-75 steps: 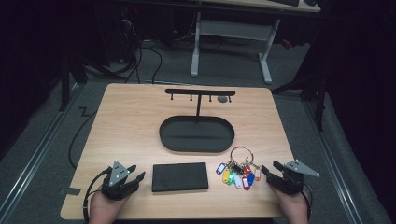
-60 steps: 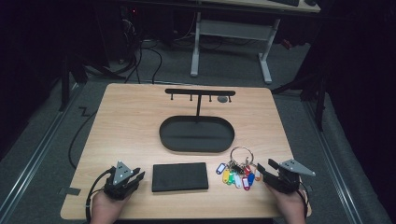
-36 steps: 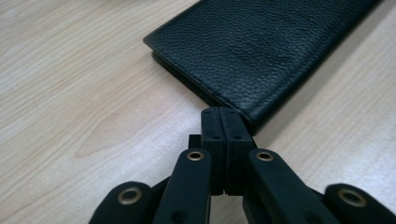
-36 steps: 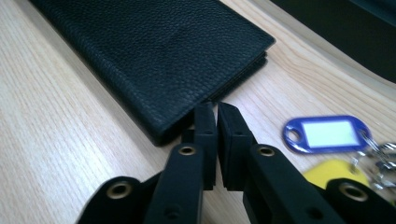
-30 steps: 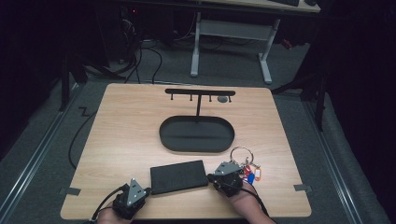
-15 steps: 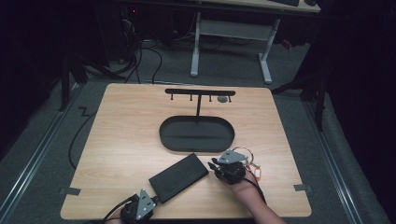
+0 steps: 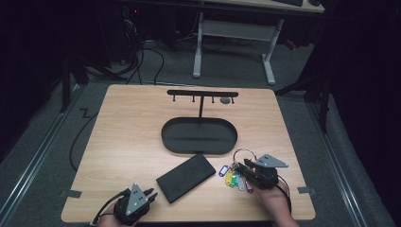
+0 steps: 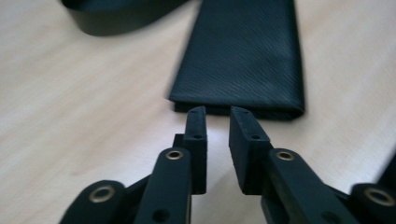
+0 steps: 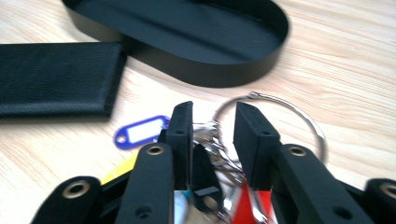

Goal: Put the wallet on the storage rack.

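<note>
A black wallet (image 7: 186, 177) lies slanted on the wooden table, in front of a black oval tray (image 7: 165, 137). My left gripper (image 7: 151, 195) sits at the table's front edge. In the left gripper view, that gripper (image 8: 217, 112) is open by a narrow gap and aims at the wallet's (image 8: 243, 51) near end, just short of it. A bunch of keys with coloured tags (image 7: 231, 179) on a metal ring lies right of the wallet. My right gripper (image 9: 212, 109) is open and hangs over the keys with part of the bunch between its jaws; a blue tag (image 9: 140, 130) lies to its left.
A T-shaped hook stand (image 7: 202, 93) rises behind the tray, with a small grey object (image 7: 226, 100) by its right end. The tray's wall (image 9: 210, 70) lies just beyond the keys. Bare wood stretches over the left half of the table (image 7: 123, 137). A desk frame stands on the floor beyond.
The right gripper came in from the right edge to the keys. The wallet turned from square to slanted, its right end now nearer the tray. The left gripper slid right along the front edge.
</note>
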The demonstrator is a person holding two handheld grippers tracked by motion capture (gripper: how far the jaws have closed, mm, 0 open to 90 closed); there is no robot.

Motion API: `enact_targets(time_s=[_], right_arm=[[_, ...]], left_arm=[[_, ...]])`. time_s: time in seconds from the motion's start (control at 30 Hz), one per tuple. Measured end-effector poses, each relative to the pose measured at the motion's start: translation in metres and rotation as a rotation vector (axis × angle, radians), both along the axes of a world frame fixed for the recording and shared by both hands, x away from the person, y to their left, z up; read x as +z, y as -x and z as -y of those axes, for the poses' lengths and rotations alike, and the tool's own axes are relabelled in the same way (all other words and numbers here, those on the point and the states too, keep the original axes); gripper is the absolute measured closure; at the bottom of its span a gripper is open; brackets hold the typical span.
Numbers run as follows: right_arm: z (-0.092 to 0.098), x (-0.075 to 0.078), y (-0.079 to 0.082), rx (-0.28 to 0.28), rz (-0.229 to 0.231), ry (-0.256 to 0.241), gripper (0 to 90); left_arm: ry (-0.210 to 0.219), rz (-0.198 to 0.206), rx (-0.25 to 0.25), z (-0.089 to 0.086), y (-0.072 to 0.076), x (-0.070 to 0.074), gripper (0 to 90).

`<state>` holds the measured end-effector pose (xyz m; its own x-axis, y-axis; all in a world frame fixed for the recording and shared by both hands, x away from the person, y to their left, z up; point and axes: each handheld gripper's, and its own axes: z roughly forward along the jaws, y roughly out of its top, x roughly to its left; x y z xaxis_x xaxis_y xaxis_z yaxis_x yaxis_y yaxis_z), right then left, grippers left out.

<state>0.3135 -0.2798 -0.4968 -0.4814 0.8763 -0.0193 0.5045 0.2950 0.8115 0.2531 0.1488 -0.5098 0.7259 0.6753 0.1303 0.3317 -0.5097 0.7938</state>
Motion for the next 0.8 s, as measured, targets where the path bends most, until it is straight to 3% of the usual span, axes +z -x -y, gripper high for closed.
enact_targets(time_s=[0.13,0.27,0.37,0.43,0.5,0.63,0.7,0.8], right_arm=[[0.017,-0.004,0.007,-0.045,0.011,-0.010,61.6],[0.024,-0.006,0.011,-0.064,0.016,-0.013,61.6],[0.030,-0.007,0.015,-0.101,0.011,-0.024,61.9],[0.033,-0.007,0.019,-0.114,0.015,-0.021,62.2],[0.035,-0.007,0.022,-0.114,0.020,-0.022,60.8],[0.038,-0.009,0.027,-0.119,0.013,-0.022,59.1],[0.040,-0.010,0.026,-0.117,0.007,-0.015,58.5],[0.040,-0.011,0.028,-0.122,0.000,-0.010,58.0]], left_arm=[[0.041,0.018,-0.011,0.003,-0.014,0.004,62.7],[0.073,0.021,-0.079,0.018,-0.038,0.009,62.8],[0.077,0.003,-0.100,0.033,-0.055,0.013,61.4],[0.096,-0.019,-0.112,0.044,-0.061,0.018,60.6],[0.108,-0.008,-0.129,0.053,-0.059,0.021,59.3],[0.058,0.001,-0.183,0.068,-0.051,0.012,56.2],[0.010,0.001,-0.207,0.075,-0.048,0.006,55.4],[0.006,0.001,-0.246,0.080,-0.047,0.001,56.3]])
